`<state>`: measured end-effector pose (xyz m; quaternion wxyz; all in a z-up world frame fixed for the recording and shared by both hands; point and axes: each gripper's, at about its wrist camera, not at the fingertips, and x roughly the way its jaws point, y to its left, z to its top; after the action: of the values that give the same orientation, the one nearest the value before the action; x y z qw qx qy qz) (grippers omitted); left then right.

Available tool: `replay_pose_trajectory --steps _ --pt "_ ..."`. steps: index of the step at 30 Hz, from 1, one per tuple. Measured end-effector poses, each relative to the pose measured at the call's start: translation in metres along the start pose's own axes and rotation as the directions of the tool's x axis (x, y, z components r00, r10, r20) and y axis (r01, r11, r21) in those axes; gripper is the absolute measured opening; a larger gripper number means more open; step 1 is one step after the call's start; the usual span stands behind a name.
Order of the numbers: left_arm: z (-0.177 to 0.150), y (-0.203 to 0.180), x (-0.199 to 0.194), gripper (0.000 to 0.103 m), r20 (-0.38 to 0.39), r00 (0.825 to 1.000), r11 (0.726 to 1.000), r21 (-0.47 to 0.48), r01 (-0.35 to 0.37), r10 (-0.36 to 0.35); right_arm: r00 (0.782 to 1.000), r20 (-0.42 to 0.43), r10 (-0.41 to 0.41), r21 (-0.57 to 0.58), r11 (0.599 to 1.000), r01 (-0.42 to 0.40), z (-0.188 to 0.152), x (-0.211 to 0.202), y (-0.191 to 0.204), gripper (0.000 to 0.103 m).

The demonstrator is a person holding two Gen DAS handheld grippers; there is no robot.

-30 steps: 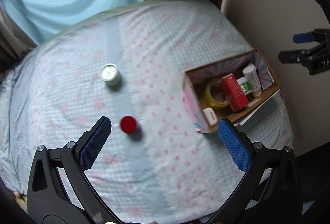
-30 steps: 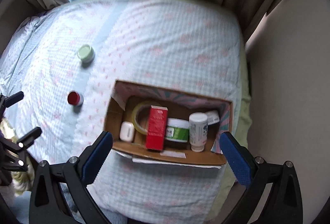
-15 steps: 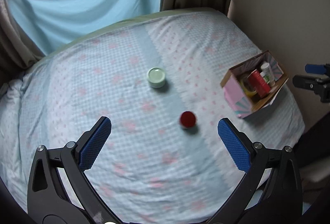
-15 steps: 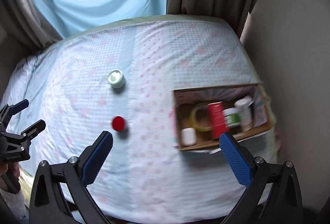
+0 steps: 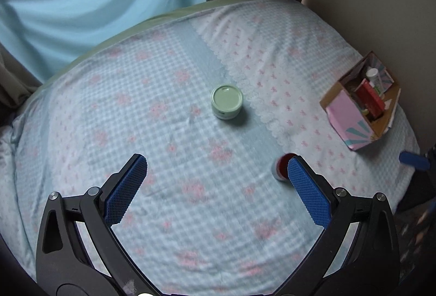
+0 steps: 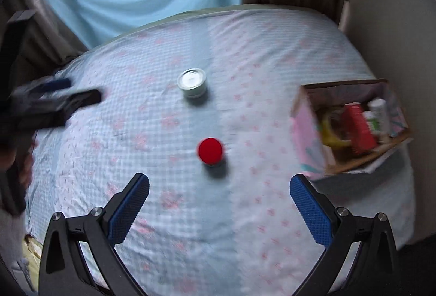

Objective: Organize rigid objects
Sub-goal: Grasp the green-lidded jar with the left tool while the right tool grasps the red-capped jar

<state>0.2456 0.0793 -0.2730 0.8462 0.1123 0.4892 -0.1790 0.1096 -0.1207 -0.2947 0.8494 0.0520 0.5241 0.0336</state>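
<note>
Red-capped jar (image 6: 210, 151) ahead, between spread fingers (image 6: 128, 210)

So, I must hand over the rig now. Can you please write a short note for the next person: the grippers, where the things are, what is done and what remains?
Left gripper: open, empty, above the bed.
Right gripper: open, empty, facing the red-capped jar.
Green-lidded jar: loose on the bed, farther back.
Cardboard box at the bed's right edge already holds a red carton, a white bottle and a tape roll.
Left: put both jars into the box.
</note>
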Motion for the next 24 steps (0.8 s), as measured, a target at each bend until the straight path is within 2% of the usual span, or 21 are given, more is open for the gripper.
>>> replay_pose_trajectory --steps 3,8,13,15,17,19,21,24 --pt "0.009 -0.001 0.042 0.103 -0.016 1.0 1.0 0.025 -0.014 0.014 1.0 -0.003 -0.022 -0.014 1.0 0.022 -0.005 0.036 0.014 0.103" --pt "0.025 -0.004 0.121 0.103 -0.069 0.997 0.997 0.068 0.04 -0.035 0.999 -0.025 -0.038 0.051 0.998 0.039 -0.012 0.097 0.015 0.103" --pt "0.038 -0.014 0.206 0.102 -0.108 0.994 0.989 0.137 0.048 -0.034 0.999 -0.033 -0.032 0.09 0.995 0.035 -0.014 0.148 0.012 0.103" --pt "0.041 -0.015 0.232 0.1 -0.111 0.993 0.987 0.15 0.05 -0.033 0.998 -0.044 -0.042 0.105 0.993 0.046 -0.014 0.166 0.008 0.096" --pt "0.043 -0.015 0.251 0.099 -0.106 0.994 0.986 0.154 0.055 -0.039 0.997 -0.053 -0.057 0.127 0.99 0.063 -0.013 0.182 0.004 0.094" --pt "0.045 -0.015 0.264 0.095 -0.096 0.994 0.986 0.156 0.063 -0.048 0.996 -0.052 -0.077 0.147 0.986 0.084 -0.013 0.192 0.001 0.081" --pt "0.047 -0.015 0.272 0.091 -0.091 0.994 0.985 0.162 0.067 -0.052 0.994 -0.06 -0.091 0.172 0.98 0.1 -0.012 0.202 -0.003 0.075" --pt "0.05 -0.014 0.276 0.09 -0.062 0.996 0.986 0.152 0.076 -0.067 0.994 -0.055 -0.098 0.177 0.978 0.107 -0.008 0.206 -0.004 0.074"
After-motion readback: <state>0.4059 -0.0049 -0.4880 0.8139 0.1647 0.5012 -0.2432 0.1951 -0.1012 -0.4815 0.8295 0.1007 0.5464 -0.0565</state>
